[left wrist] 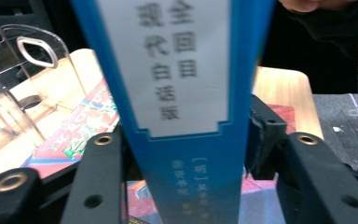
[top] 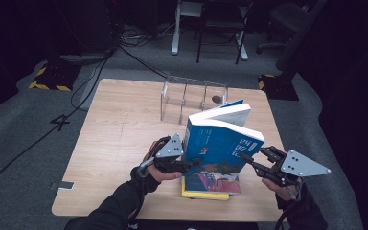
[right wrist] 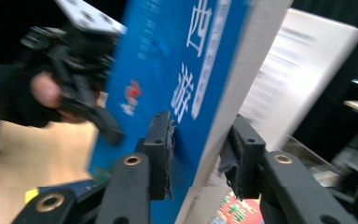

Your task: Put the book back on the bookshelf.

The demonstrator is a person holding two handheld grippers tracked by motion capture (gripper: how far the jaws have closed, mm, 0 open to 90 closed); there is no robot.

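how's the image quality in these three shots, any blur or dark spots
High view: table evenly lit, room behind nearly black. Left gripper view: blue book fairly sharp near the spine label, lower print soft. Right gripper view: motion blur smears the book cover and page edges; left gripper soft.

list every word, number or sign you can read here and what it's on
"全回目" and "现代白话版": white label on the spine of the blue book, left gripper view.
"西游": large white characters on the blue book's cover, right gripper view; more follow, cut off.
"4": dark mark on the grey floor left of the table.
Small characters low on the spine: too blurred to read.
Lettering on the red book lying flat: too blurred to read.
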